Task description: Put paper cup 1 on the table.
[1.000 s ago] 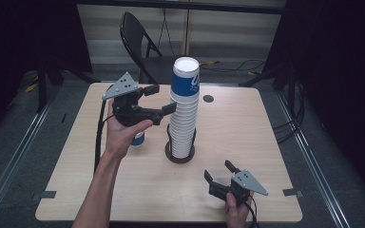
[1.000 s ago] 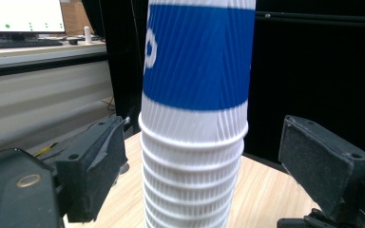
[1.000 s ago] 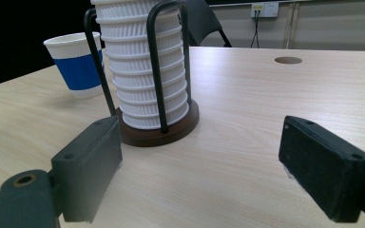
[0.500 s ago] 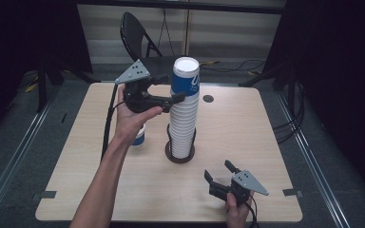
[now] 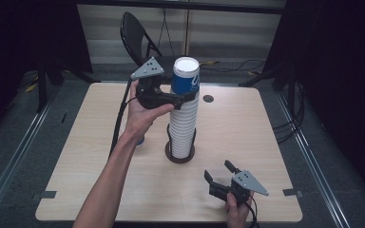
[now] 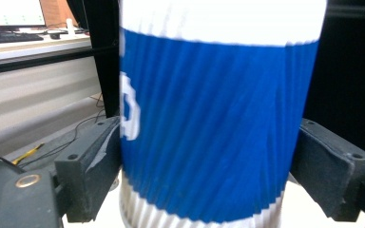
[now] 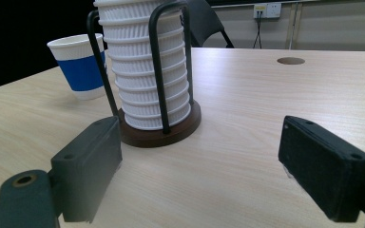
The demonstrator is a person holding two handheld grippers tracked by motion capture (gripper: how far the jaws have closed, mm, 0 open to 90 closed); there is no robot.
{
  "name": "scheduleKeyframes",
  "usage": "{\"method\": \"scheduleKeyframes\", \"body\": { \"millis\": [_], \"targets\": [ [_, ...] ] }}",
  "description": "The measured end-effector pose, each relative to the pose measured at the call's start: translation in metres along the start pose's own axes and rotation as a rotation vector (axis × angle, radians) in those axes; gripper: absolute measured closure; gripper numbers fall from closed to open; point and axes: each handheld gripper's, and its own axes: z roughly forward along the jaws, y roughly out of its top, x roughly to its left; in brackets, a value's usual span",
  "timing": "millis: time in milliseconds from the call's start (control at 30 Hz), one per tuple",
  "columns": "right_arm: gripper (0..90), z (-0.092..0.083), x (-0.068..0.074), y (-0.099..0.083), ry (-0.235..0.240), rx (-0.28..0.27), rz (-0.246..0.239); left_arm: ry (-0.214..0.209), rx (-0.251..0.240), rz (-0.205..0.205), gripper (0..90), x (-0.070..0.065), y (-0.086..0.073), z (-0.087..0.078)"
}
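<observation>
A tall stack of white ribbed paper cups [image 5: 184, 128] stands in a dark round holder [image 5: 179, 156] with black wire uprights at the table's middle. The top cup [image 5: 186, 78] is blue with a white rim. My left gripper [image 5: 189, 98] reaches in from the left, shut on this top cup [image 6: 209, 118], a pad against each side of the blue band. A single blue-banded cup [image 7: 78, 66] stands on the table left of the holder [image 7: 161, 135], half hidden behind the forearm [image 5: 139, 141]. My right gripper [image 5: 217, 170] rests low near the front right edge, open and empty [image 7: 199, 156].
The wooden table [image 5: 247, 133] has a round hole [image 5: 208, 99] at the back. A black folding chair [image 5: 138, 33] stands behind the table. Cables trail on the floor to the right.
My left gripper has moved up and to the right, from the stack's side to the top cup, and its jaws now stand around that cup. The right gripper has stayed still.
</observation>
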Motion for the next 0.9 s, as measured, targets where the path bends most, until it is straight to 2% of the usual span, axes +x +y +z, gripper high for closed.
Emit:
{"method": "scheduleKeyframes", "body": {
  "millis": [333, 533, 700, 800, 900],
  "targets": [
    [13.9, 0.0, 0.0, 0.0, 0.012, 0.003, -0.002, 0.01, 0.034, 0.014, 15.9, 0.001, 0.0, 0.012],
    [13.9, 0.0, -0.001, 0.0, 0.014, 0.0, 0.002, 0.015, 0.04, 0.021, 17.3, 0.001, 0.001, 0.012],
    [13.8, -0.001, -0.001, 0.0, 0.012, -0.002, 0.004, 0.012, 0.035, 0.032, 17.5, -0.001, 0.003, 0.013],
    [13.9, -0.001, -0.001, 0.0, 0.012, -0.002, 0.006, 0.006, 0.003, 0.012, 17.6, 0.001, 0.005, 0.01],
    [13.9, 0.0, -0.001, 0.0, 0.013, -0.002, 0.004, 0.01, 0.003, 0.015, 17.7, 0.001, 0.006, 0.01]
  ]
}}
